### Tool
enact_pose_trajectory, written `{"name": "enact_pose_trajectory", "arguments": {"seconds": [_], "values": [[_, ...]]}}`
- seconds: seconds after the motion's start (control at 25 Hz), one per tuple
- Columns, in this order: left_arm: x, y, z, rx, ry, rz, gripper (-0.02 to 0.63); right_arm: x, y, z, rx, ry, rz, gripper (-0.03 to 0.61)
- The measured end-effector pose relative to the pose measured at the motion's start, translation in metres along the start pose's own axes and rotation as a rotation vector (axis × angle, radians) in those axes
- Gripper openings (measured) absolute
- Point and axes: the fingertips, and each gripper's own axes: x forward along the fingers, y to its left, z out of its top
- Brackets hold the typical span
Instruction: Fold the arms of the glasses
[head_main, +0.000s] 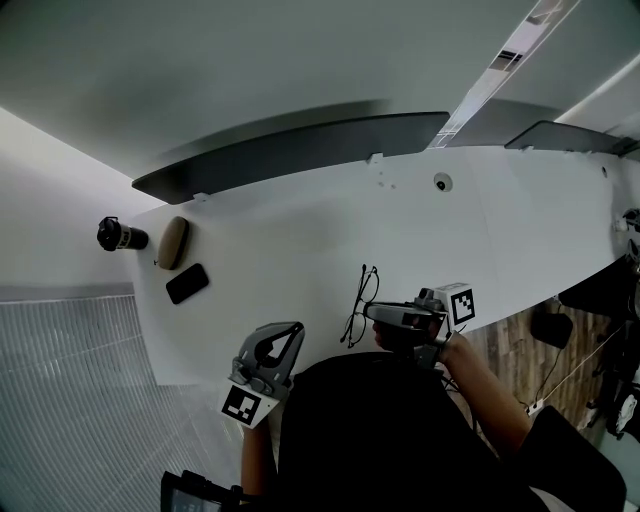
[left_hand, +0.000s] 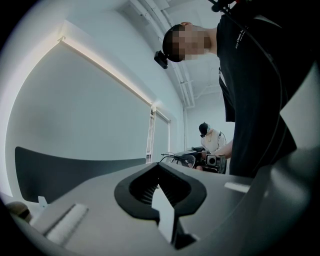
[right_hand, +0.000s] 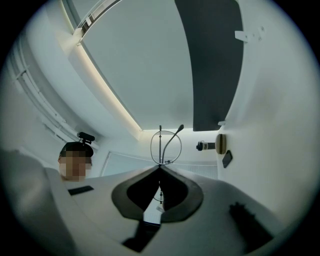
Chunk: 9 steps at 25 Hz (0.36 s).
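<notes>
At the far left of the white table (head_main: 300, 225) lies a black cylinder (head_main: 120, 236), with a tan oval case (head_main: 172, 242) just beside it and a flat black phone (head_main: 187, 283) near the case, towards the person. Further right, at the table's near edge, the left tongs (head_main: 288, 330) are pressed together with nothing between them and point level, well apart from those three things. Right of them are the glasses (head_main: 360, 305), a thin black wire frame over the table's near part, straight in front of the person. In the head view their long axis runs away from the person and leans slightly right, with one lens ring nearer and the other farther. Whether the frame rests on the table or hangs just above it cannot be told. The right tongs (head_main: 372, 312) come in from the right, across that long axis, and pinch the frame about midway along it. In the right gripper view one lens ring stands upright just past the closed tips, and a thin arm curves up and to the right across it, ending in a thicker tip. Farther back and to the right, a small round fitting (head_main: 442, 182) sits on the table.
</notes>
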Motion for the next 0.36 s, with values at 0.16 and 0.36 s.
{"name": "enact_pose_trajectory", "arguments": {"seconds": [0.16, 0.36], "values": [[0.0017, -0.0008, -0.0013, 0.009, 0.002, -0.008, 0.008, -0.0011, 0.0016, 0.0011, -0.005, -0.003, -0.011, 0.011], [-0.0028, 0.0017, -0.0054, -0.012, 0.020, -0.002, 0.008, 0.0053, 0.0089, 0.0083, -0.023, -0.049, 0.023, 0.011]]}}
